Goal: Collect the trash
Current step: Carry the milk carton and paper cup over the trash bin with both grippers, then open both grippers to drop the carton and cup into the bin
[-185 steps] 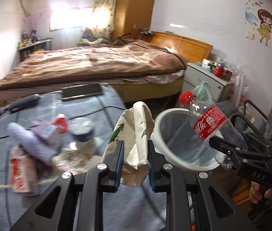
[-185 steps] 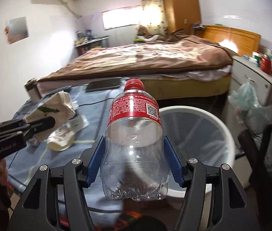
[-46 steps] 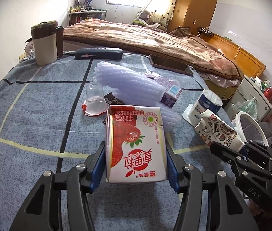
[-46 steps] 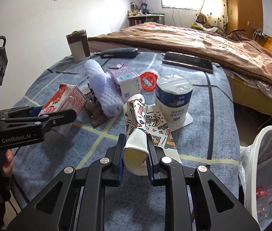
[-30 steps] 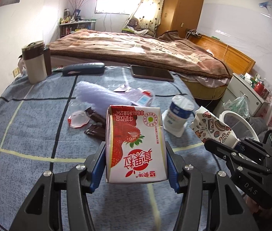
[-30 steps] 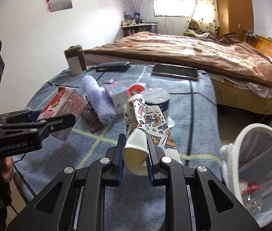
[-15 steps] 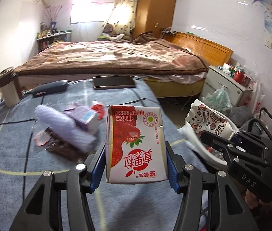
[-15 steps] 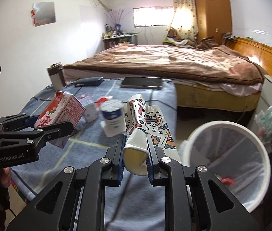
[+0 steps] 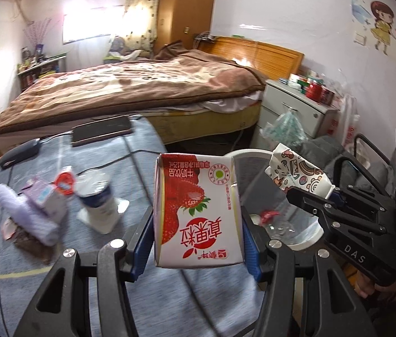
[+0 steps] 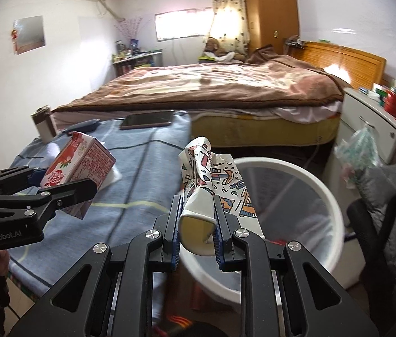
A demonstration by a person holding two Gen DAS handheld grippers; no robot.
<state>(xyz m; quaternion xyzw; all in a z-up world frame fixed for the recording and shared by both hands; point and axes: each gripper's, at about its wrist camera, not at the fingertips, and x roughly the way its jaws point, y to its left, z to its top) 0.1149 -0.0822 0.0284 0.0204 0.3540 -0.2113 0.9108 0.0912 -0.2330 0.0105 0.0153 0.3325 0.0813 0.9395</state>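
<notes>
My left gripper (image 9: 198, 241) is shut on a strawberry milk carton (image 9: 198, 213), held above the table's right edge beside the white trash bin (image 9: 304, 236). The carton also shows in the right wrist view (image 10: 78, 165). My right gripper (image 10: 196, 224) is shut on a crushed patterned paper cup (image 10: 206, 179), held over the near rim of the bin (image 10: 329, 196). The cup also shows in the left wrist view (image 9: 296, 172), above the bin. A clear bottle with a red cap (image 9: 276, 221) lies in the bin.
On the blue-grey tablecloth (image 9: 29, 289) lie a white-and-blue cup (image 9: 98, 199), a purple carton (image 9: 43, 196), a lilac foam roll (image 9: 26, 216), wrappers, a phone (image 9: 101, 133) and a cable. A bed (image 10: 226, 90), a white cabinet (image 10: 377, 129) and a chair (image 10: 394, 224) stand around.
Both grippers swung right from over the table to the bin, each still holding its item. The cup now hangs over the bin.
</notes>
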